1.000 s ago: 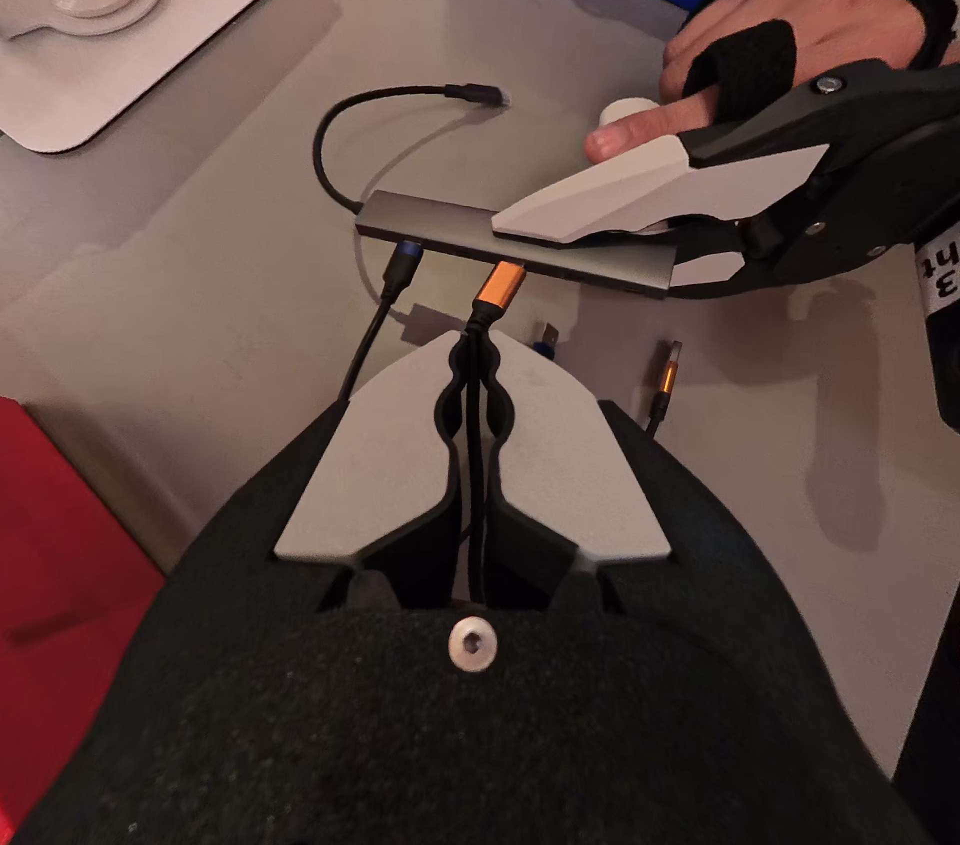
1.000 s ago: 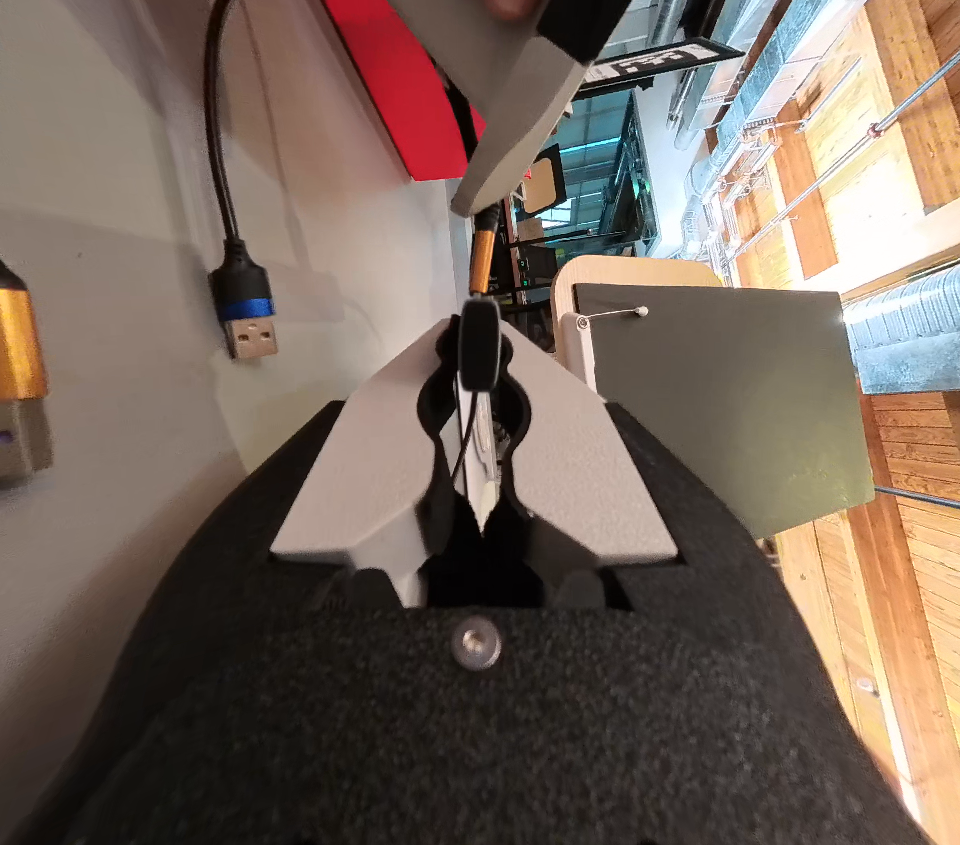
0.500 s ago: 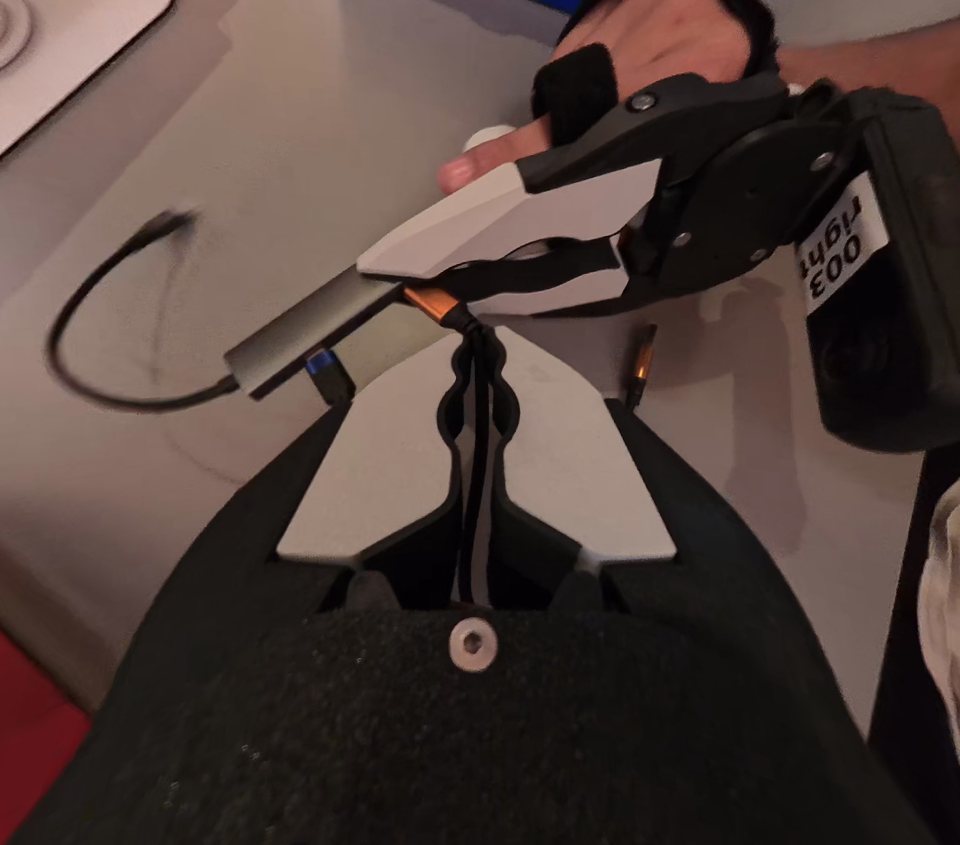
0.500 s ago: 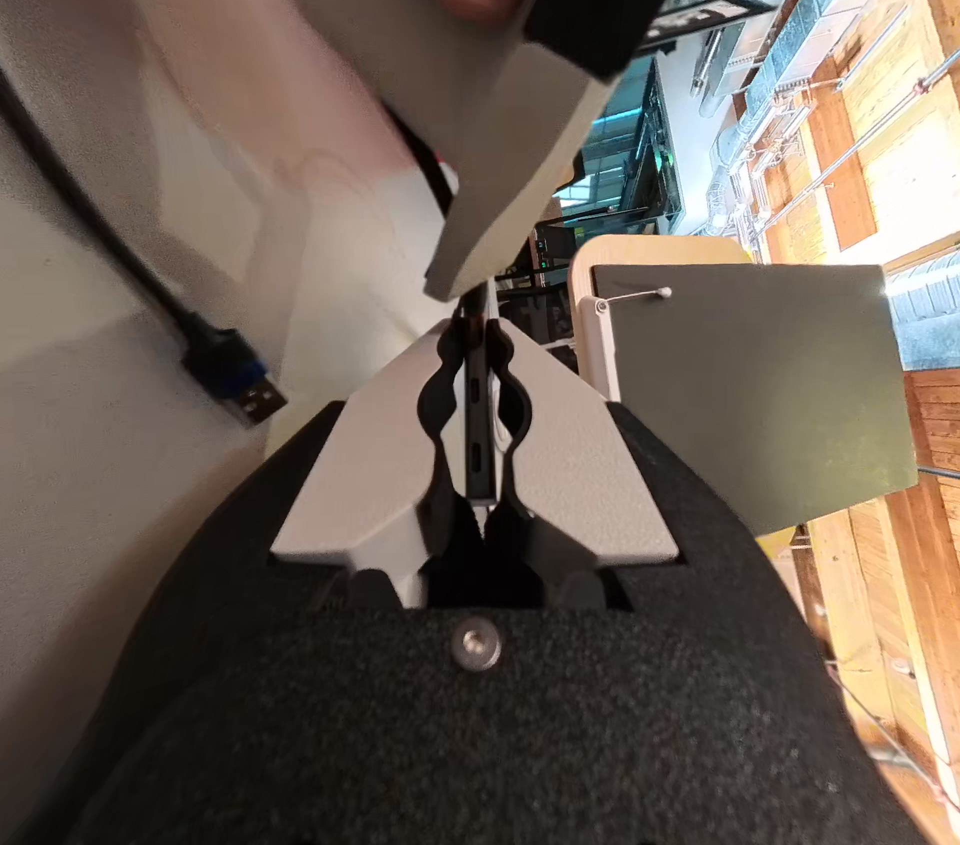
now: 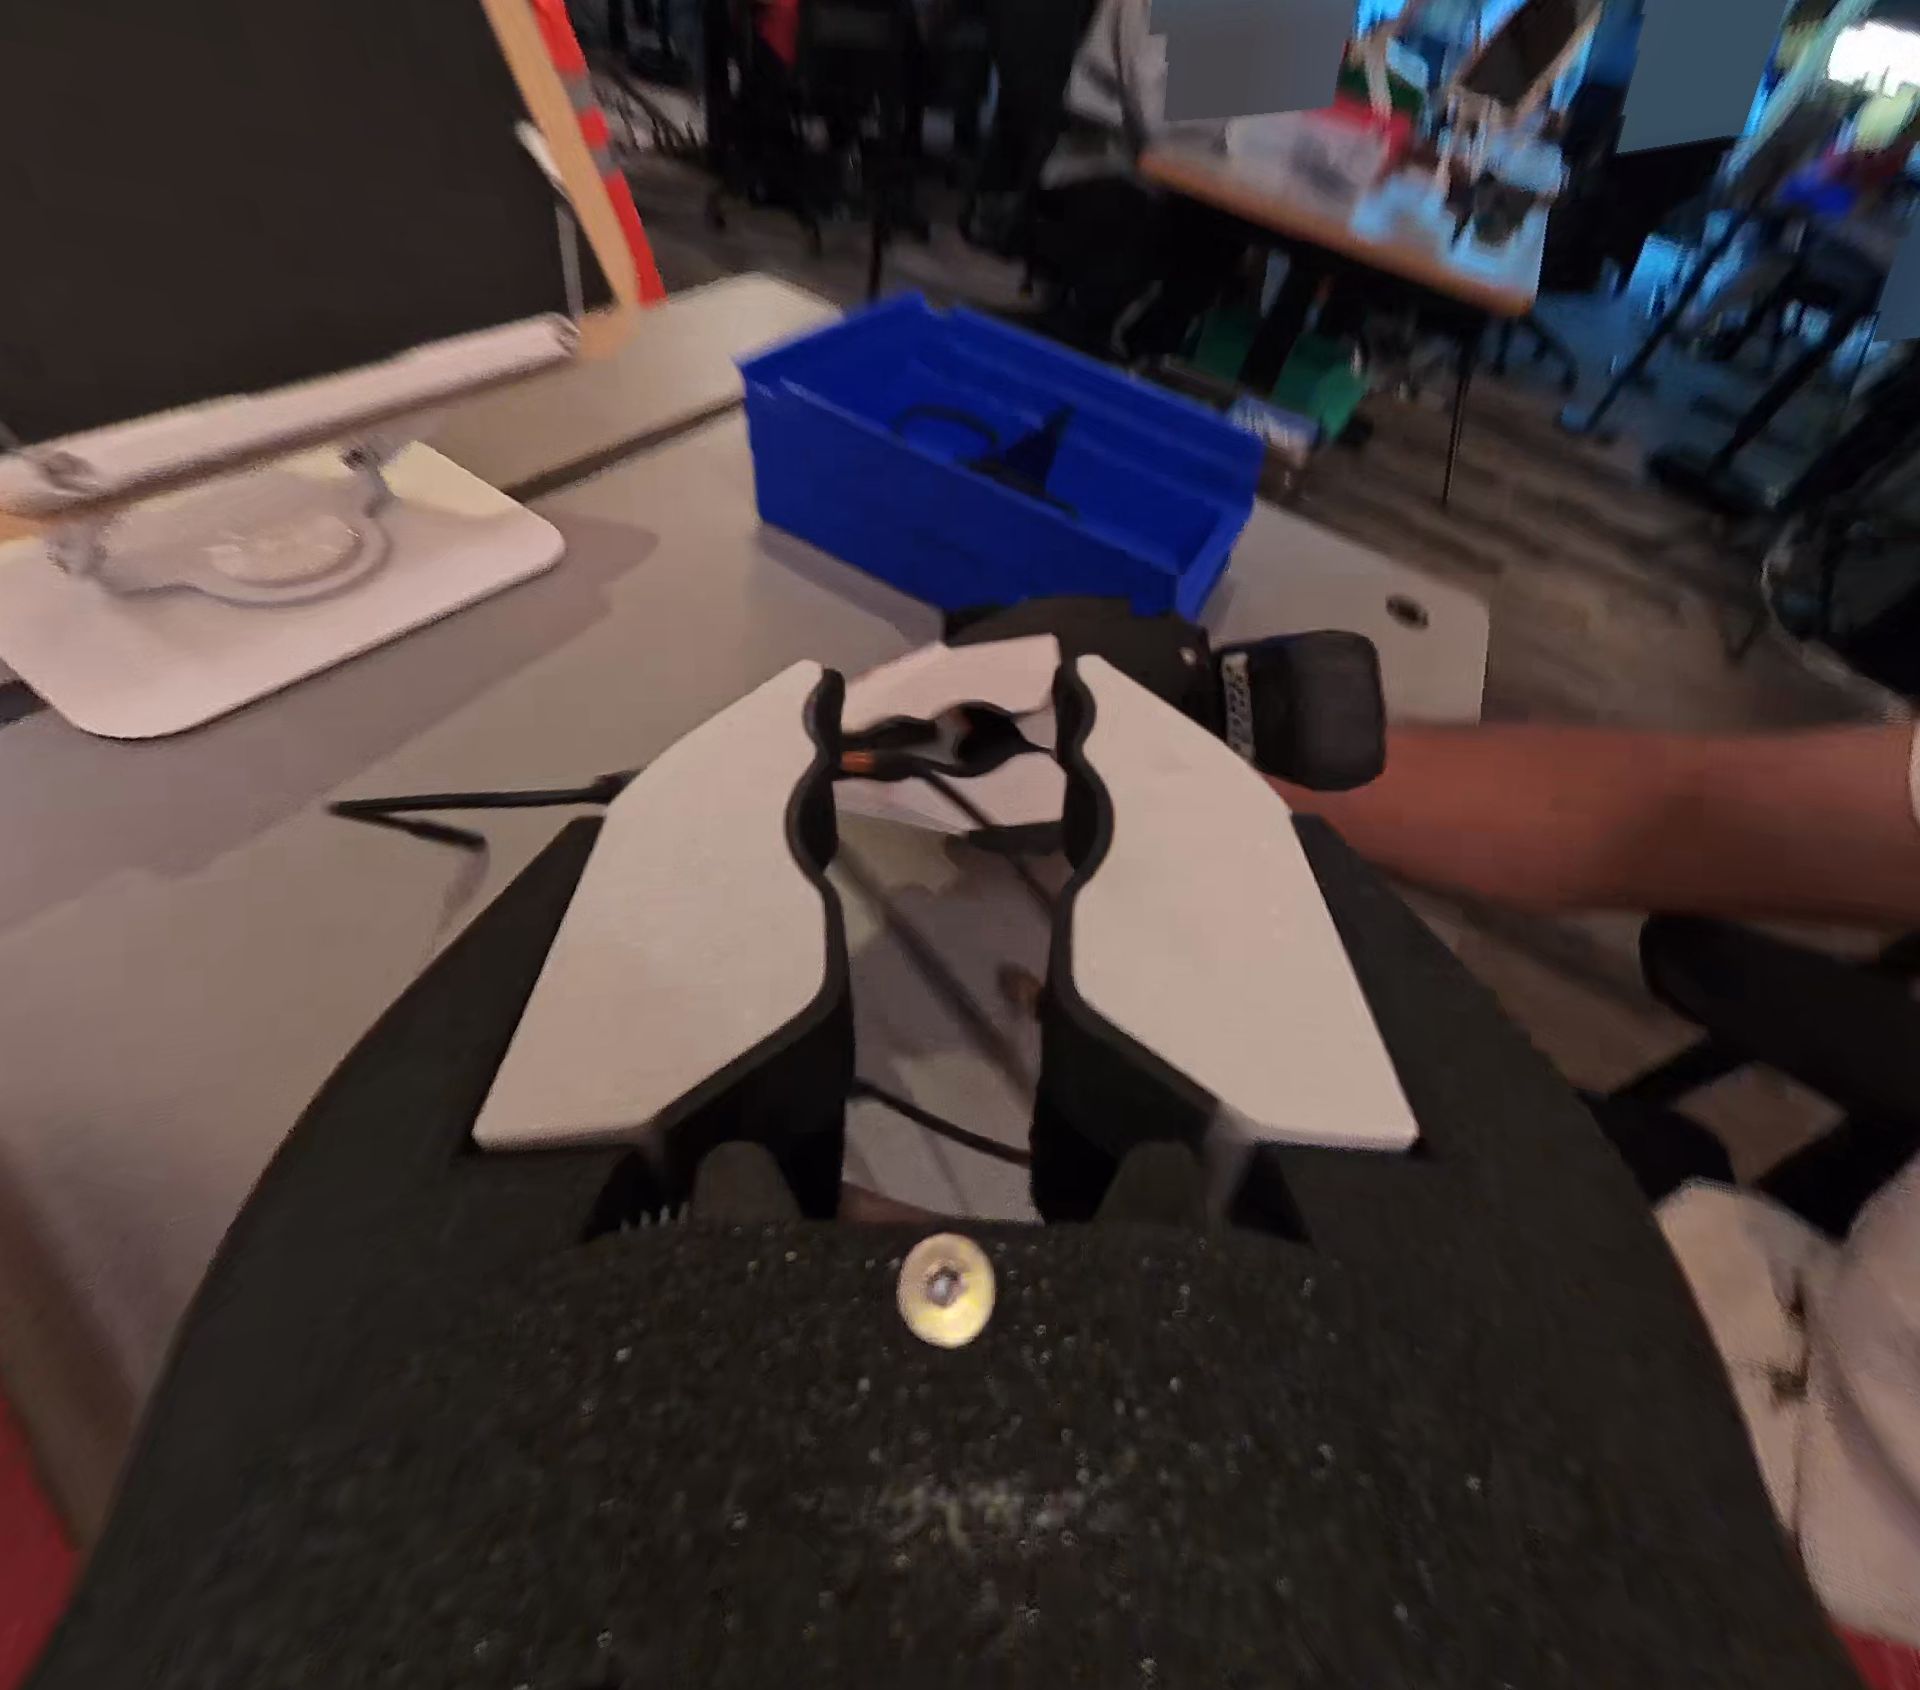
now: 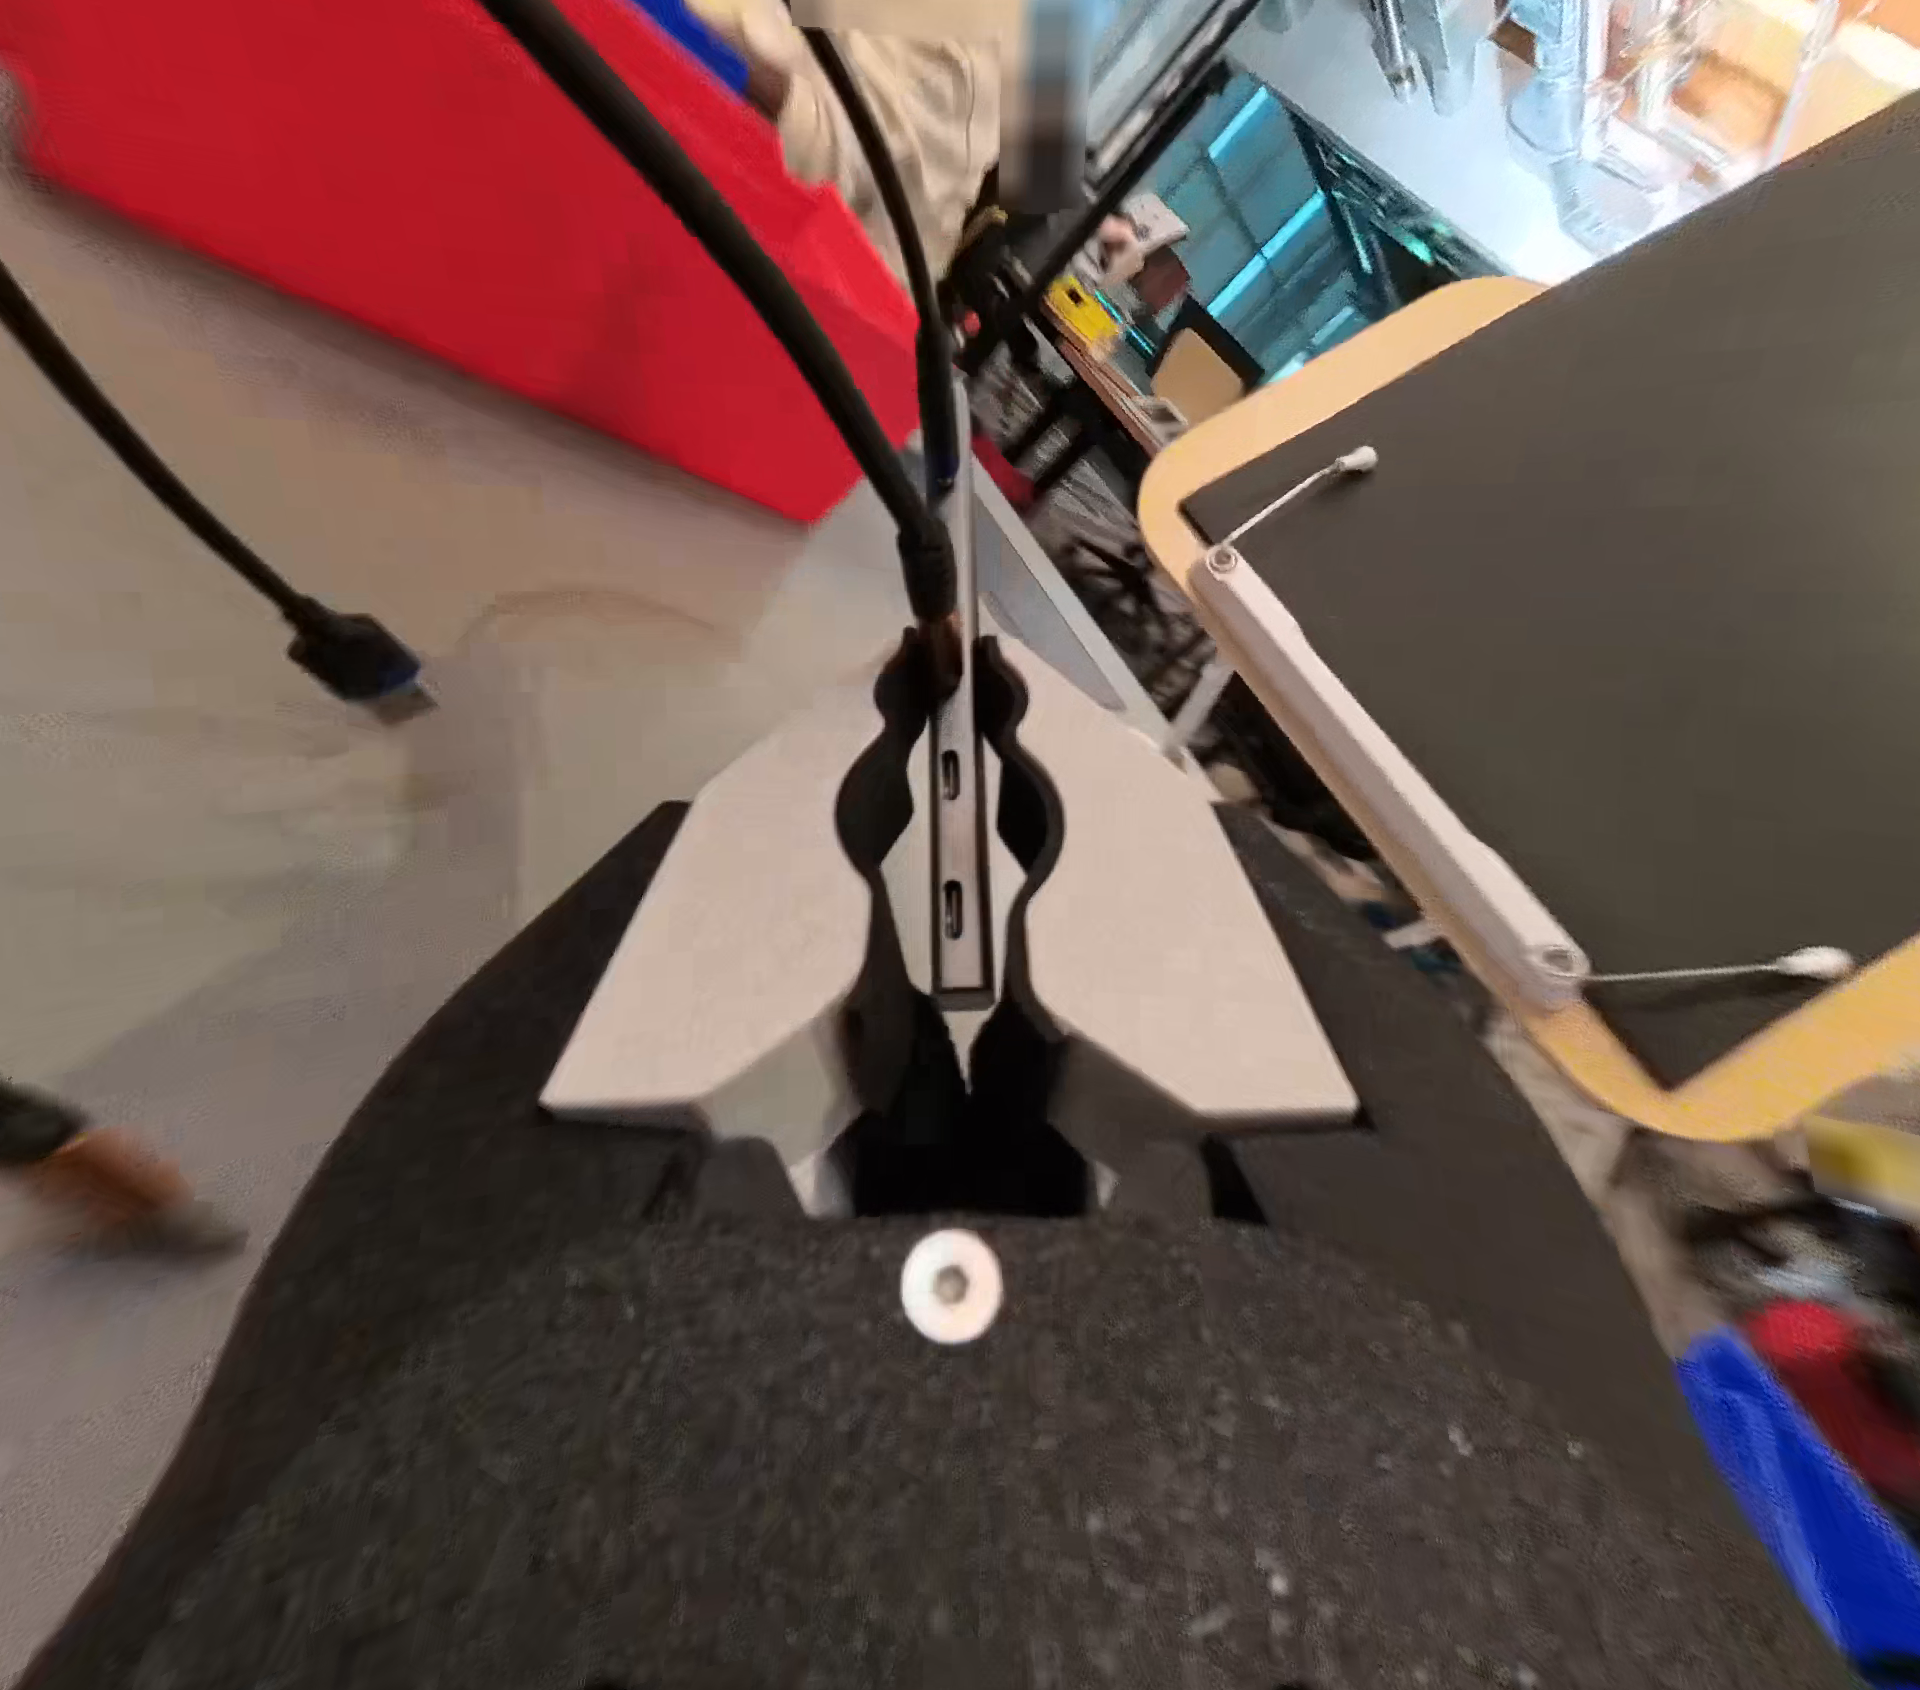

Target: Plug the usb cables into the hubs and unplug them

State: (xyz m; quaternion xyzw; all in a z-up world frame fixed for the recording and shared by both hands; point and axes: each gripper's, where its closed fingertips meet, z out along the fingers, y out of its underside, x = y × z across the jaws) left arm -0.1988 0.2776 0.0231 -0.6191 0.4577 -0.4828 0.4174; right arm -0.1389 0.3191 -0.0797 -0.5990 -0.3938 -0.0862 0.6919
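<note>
My left gripper (image 5: 945,695) is open and empty, its jaws wide apart above the grey table (image 5: 644,664). Just beyond its tips in the left wrist view, my right gripper (image 5: 914,752) holds a hub with an orange-plug cable (image 5: 883,762) in it. In the right wrist view, my right gripper (image 6: 951,664) is shut on the thin grey USB hub (image 6: 961,861), seen edge-on with two small ports showing. Two black cables (image 6: 665,175) run from the hub's far end up to the left. A loose blue-tipped USB plug (image 6: 358,664) hangs to the left.
A blue bin (image 5: 987,487) stands behind the grippers, and a white stand base (image 5: 260,601) lies at left. A red bin (image 6: 416,134) and a wood-rimmed black board (image 6: 1558,601) flank the hub. A person's forearm (image 5: 1558,809) reaches in from the right. People sit at tables beyond.
My left gripper has opened, let go of the orange-plug cable, drawn back and tilted up. My right gripper still grips the hub, with the orange plug now seated in it.
</note>
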